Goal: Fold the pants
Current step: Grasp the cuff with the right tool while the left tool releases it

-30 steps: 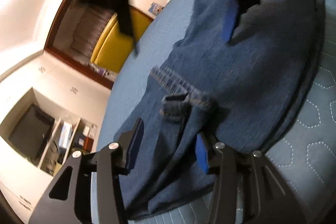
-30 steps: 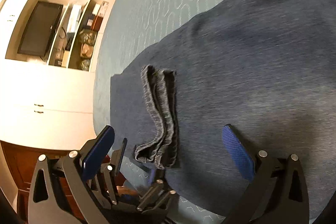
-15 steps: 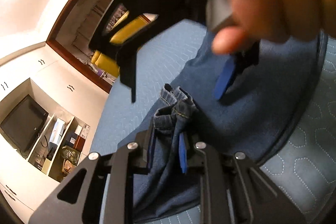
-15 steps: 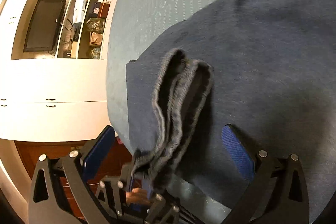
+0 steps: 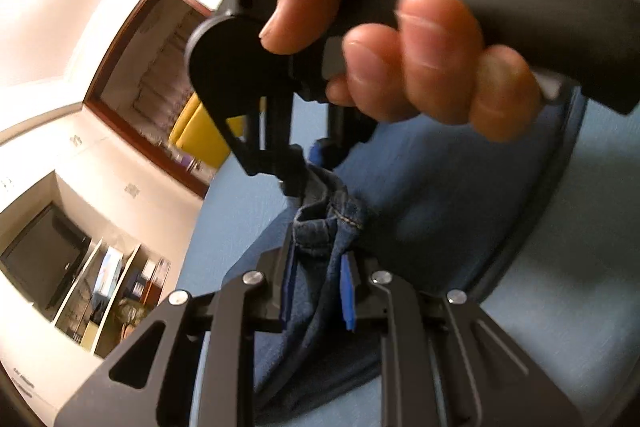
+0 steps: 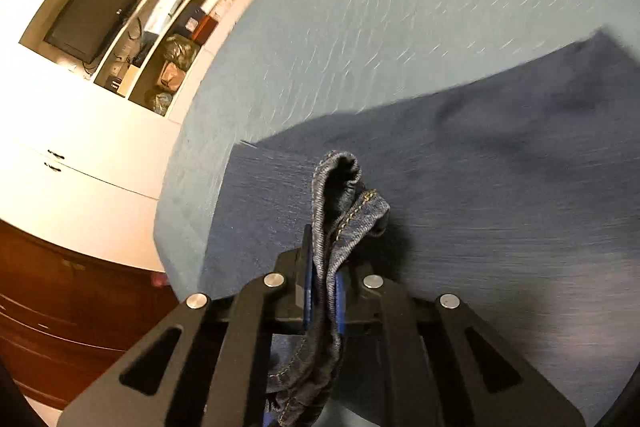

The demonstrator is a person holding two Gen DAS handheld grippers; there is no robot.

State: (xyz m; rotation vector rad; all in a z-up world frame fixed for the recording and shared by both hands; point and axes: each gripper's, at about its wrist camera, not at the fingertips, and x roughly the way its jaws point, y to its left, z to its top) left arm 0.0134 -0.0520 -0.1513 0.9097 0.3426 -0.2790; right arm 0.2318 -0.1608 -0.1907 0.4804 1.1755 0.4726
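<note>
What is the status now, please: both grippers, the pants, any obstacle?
Left gripper shut on pants. Right gripper shut on bunched hem. Pants partly lifted off blue bedcover. Nothing in the way.

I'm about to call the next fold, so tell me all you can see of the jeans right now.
The jeans are dark blue denim with tan stitching, mostly spread flat on the light blue quilted bedspread. One bunched hem edge is pinched in the right gripper and lifted, its folded layers standing above the shut jaws. The left gripper clamps another gathered edge nearby. The person's hand on the right gripper's handle hides part of the cloth.
</note>
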